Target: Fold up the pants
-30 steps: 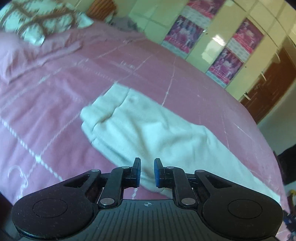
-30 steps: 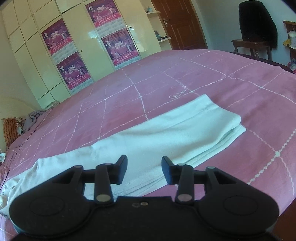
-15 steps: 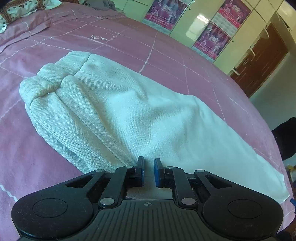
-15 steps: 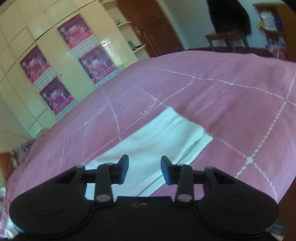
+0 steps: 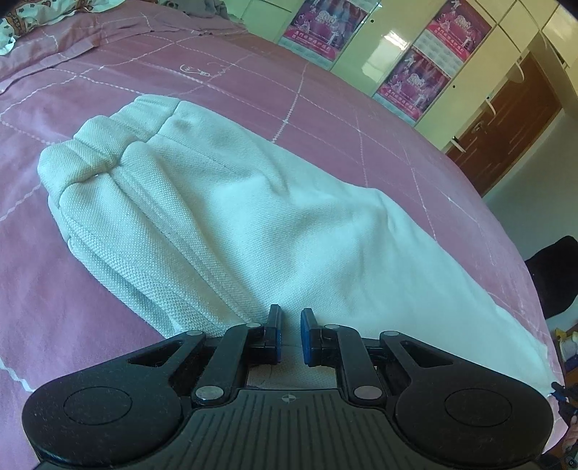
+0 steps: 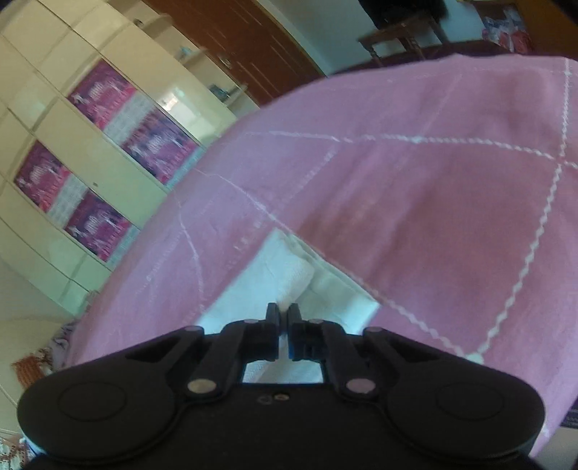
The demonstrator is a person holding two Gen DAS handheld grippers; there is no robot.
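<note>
White pants (image 5: 253,217) lie folded lengthwise on a pink bedspread (image 5: 325,108), with the elastic waistband (image 5: 119,144) at the far left and the legs running off to the right. My left gripper (image 5: 289,325) is low over the pants' near edge. It is shut, and only cloth below shows through the thin gap between its pads. In the tilted, blurred right wrist view, my right gripper (image 6: 283,314) is at the leg end of the pants (image 6: 285,274). Its jaws are closing, and a raised fold of white cloth sits pinched at the tips.
A cream wardrobe (image 5: 361,61) with pink posters (image 6: 97,97) stands behind the bed, beside a brown door (image 5: 513,119). A patterned pillow (image 5: 21,18) lies at the bed's head. A dark chair (image 5: 556,274) stands off the right edge and a wooden table (image 6: 401,32) past the foot.
My left gripper dropped and came in close over the pants' near edge, still shut. My right gripper slid to the leg end, rolled sideways, and its jaws narrowed onto the cloth.
</note>
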